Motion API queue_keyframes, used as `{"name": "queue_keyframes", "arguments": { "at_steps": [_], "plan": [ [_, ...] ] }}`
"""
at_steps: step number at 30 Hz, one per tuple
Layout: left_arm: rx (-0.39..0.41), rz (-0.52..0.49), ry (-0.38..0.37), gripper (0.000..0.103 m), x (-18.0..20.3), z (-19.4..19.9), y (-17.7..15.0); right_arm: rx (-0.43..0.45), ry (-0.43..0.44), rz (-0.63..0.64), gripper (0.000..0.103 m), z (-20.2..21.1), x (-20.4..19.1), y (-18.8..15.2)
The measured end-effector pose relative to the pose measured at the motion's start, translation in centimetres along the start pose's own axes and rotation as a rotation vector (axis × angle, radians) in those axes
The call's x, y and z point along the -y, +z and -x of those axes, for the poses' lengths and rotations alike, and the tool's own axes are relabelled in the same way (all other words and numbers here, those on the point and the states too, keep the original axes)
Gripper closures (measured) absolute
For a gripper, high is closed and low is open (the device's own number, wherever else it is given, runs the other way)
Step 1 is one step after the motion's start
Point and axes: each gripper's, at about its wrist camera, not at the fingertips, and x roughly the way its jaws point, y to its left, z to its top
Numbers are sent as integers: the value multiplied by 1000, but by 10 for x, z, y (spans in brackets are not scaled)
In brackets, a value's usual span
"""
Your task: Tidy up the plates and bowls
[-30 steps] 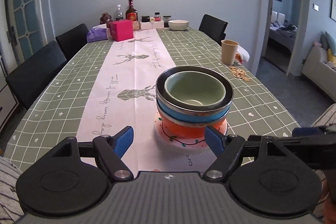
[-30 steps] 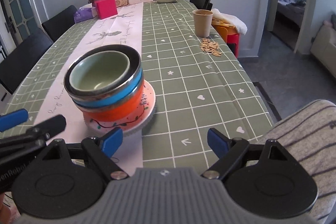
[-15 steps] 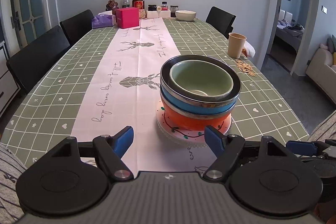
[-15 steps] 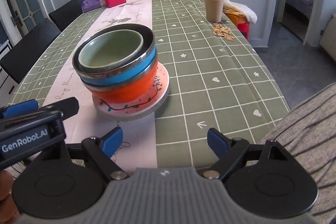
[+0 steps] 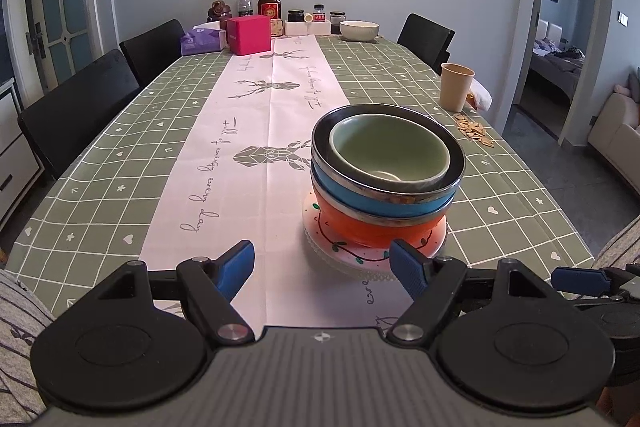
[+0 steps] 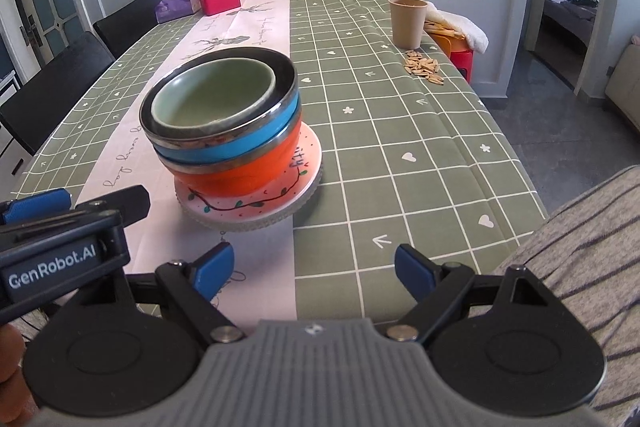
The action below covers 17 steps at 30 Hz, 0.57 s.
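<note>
left tool [image 5: 322,265] jaws apart, empty | right tool [image 6: 314,267] jaws apart, empty | left tool body read "GenRobot.AI" | bowl stack [image 5: 386,173] sat on plate [image 5: 352,257] on desk [image 5: 100,163] | runner [image 5: 208,167] script unreadable

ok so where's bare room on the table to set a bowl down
Bare: the pink runner left of the bowl stack, and the green cloth between the stack and the paper cup. Crowded: the far end, around the pink box and bottles.
</note>
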Motion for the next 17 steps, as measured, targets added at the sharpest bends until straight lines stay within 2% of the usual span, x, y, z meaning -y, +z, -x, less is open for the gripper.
{"name": "queue_keyframes", "arguments": {
  "at_steps": [4, 17],
  "plan": [
    [-21, 26, -2, 13, -2, -2, 0, -8, 13, -19, 17, -1, 1, 0],
    [8, 4, 29, 13, 2, 1, -2, -8, 4, -25, 17, -1, 0, -2]
  ]
}}
